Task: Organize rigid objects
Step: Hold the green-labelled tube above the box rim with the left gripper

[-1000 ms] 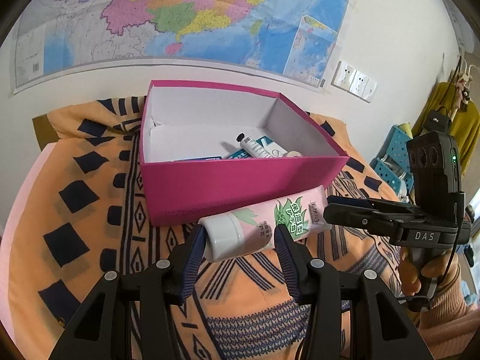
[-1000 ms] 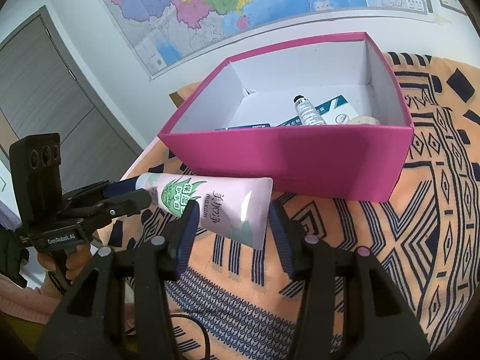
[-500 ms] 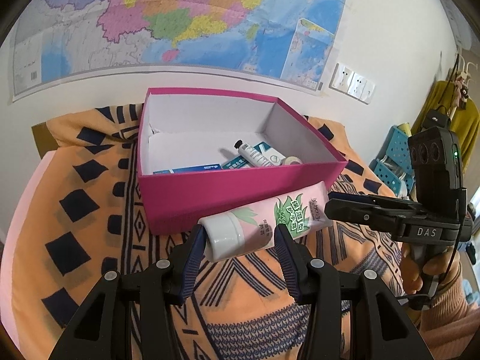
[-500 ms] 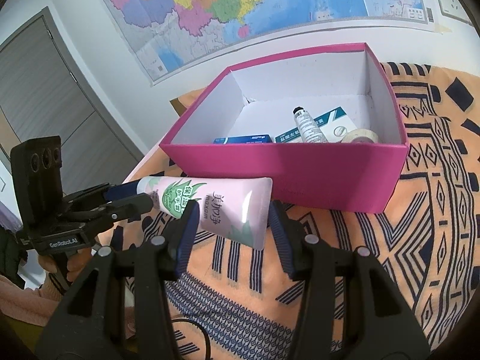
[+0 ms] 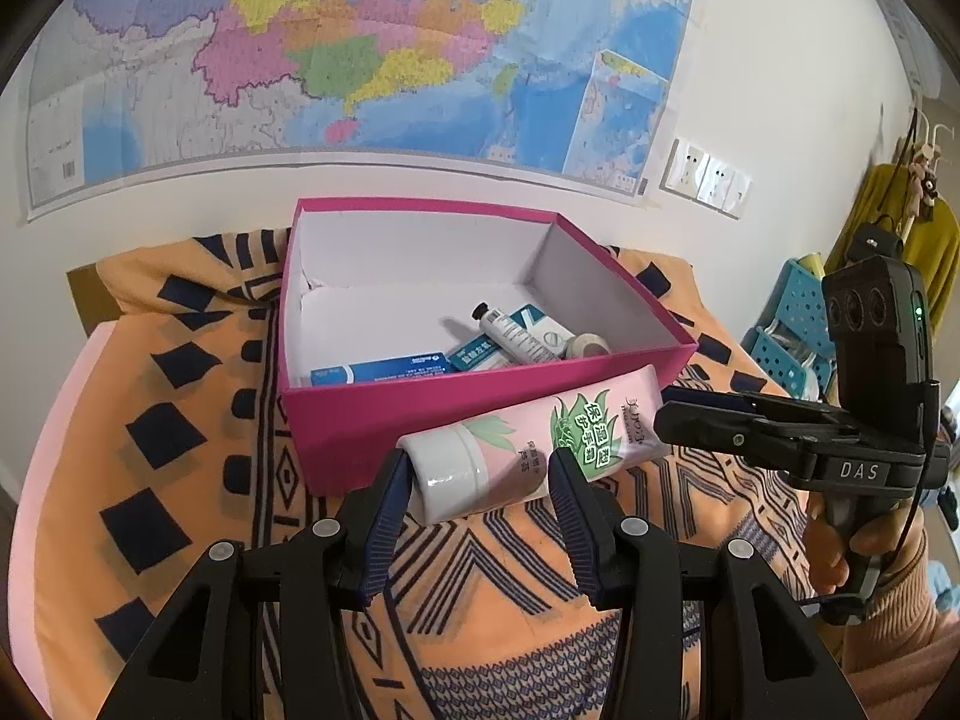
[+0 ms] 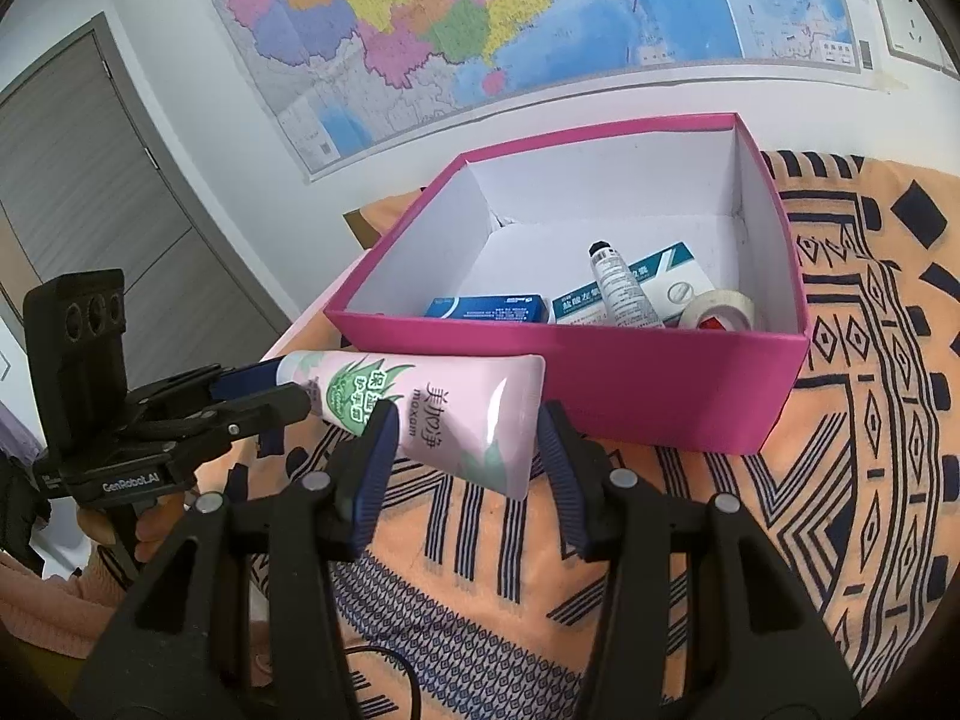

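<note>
A pink tube with green leaf print and a white cap hangs level in the air before the near wall of a magenta box. My left gripper is shut on its cap end. My right gripper is shut on its flat crimped end. The right gripper also shows in the left wrist view, and the left gripper in the right wrist view. Inside the box lie a blue carton, a white tube with a black cap, a teal and white carton and a tape roll.
The box stands on an orange cloth with black patterns. A wall map hangs behind it. A grey door is at the left in the right wrist view. Blue crates and hanging clothes stand at the right.
Both grippers have risen together with the tube, so the views now look further down into the box. The grip on the tube has not changed.
</note>
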The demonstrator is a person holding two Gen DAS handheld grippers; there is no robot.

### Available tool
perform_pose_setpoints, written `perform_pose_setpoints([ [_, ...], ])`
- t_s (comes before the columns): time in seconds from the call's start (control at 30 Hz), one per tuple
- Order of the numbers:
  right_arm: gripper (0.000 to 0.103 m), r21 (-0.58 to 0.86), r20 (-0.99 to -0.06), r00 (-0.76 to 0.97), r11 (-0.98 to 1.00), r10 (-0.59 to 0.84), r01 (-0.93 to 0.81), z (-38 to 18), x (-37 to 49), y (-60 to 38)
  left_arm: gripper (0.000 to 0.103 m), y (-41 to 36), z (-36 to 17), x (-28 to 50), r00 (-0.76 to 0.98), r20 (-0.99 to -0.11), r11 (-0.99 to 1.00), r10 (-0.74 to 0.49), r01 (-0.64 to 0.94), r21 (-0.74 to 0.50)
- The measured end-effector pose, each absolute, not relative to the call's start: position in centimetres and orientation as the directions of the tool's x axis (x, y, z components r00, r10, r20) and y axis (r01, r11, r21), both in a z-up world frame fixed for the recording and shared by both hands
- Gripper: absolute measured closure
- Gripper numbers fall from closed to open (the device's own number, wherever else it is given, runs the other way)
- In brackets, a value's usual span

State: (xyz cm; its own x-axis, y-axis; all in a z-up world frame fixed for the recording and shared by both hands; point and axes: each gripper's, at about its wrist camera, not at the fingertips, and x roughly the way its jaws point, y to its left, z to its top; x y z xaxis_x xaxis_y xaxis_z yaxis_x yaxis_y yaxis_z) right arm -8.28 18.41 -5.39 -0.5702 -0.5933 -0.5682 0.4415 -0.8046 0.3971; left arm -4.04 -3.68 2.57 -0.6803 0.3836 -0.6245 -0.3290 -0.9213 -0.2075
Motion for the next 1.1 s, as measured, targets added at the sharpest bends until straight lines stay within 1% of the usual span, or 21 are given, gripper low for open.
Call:
perform_pose_setpoints([
  [1.1, 0.052, 0.371, -0.544, -0.599, -0.808, -0.588, 0.458, -4.0, -8.8, 18.7, 0.056, -3.4, 3.7, -4.9, -0.701, -0.603, -0.922, 0.382, -0.331, -0.200],
])
